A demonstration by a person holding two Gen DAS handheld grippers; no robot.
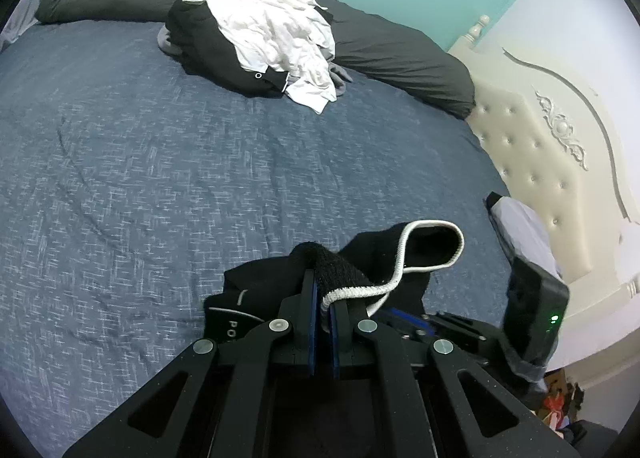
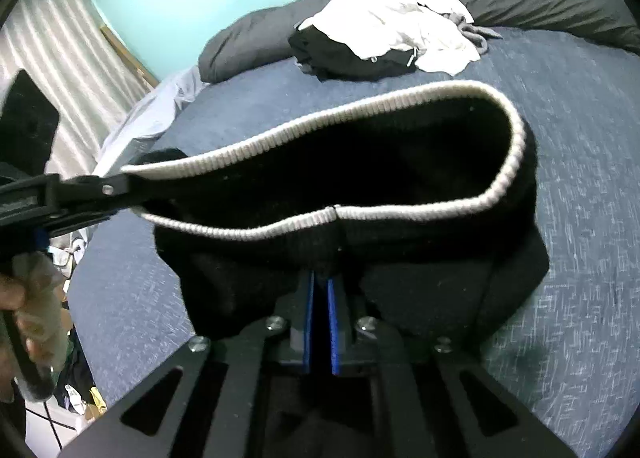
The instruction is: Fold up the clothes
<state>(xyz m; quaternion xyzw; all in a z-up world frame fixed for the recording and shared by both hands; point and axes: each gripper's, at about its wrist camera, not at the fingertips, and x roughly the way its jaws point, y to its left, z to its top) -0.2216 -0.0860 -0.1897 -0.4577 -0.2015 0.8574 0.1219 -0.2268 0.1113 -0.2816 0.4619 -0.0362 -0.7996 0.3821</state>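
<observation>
Both grippers have the same black garment with a white ribbed trim (image 2: 304, 126), and it's hanging in the air over the blue bedspread (image 1: 160, 178), not lying on it. The left gripper (image 1: 323, 290) has its jaws pinched on one end of the trimmed opening, with a bunch of black knit stuffed between them. The right gripper (image 2: 320, 278) is clamped on the black fabric just under the trim, near a little seam in the ribbing. In the right wrist view the opening gapes into a loop between the two grips.

Looks like a carry or spread-out moment, though one frame can't settle which. To do it well, the person probably wants to pull the two grippers apart until the trim runs straight, so the fabric below hangs flat instead of bunched. The left grip looks like it's holding several layers, so a slip or a twisted edge seems likely there.

The pile of white and black clothes (image 1: 260, 42) sits well apart, near the dark grey pillows (image 1: 400, 50), leaving open bedspread below.
</observation>
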